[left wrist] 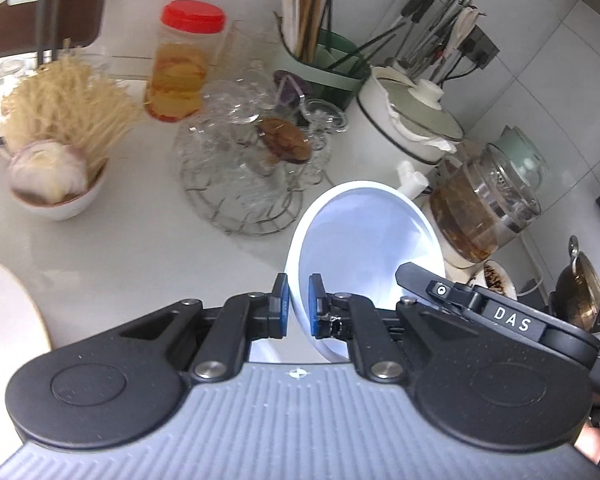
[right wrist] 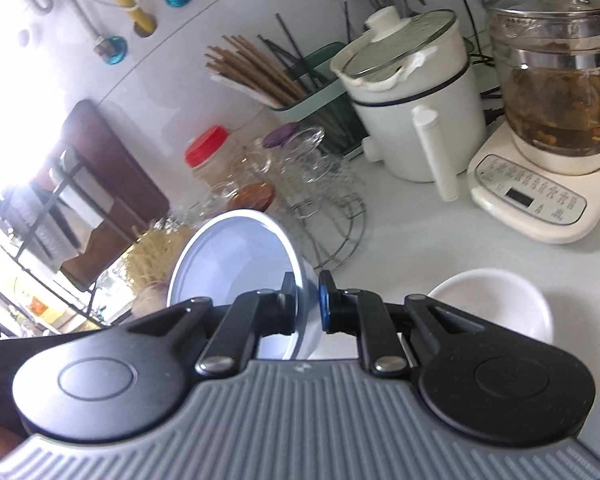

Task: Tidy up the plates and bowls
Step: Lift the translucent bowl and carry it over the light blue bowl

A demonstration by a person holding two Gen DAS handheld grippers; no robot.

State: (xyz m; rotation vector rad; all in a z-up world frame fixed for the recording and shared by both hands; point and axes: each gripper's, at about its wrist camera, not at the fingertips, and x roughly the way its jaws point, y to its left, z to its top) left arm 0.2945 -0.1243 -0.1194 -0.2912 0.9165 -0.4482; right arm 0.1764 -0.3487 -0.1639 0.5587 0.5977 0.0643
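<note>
Both grippers were clamped on the rim of one pale blue bowl (left wrist: 364, 236), held tilted above the white counter (left wrist: 140, 248). The left gripper (left wrist: 298, 312) pinched the rim on one side, the right gripper (right wrist: 306, 304) the other, probably to steady it for carrying. An empty white bowl (right wrist: 496, 300) sat near the counter's front edge, likely where it would be nested.
</note>
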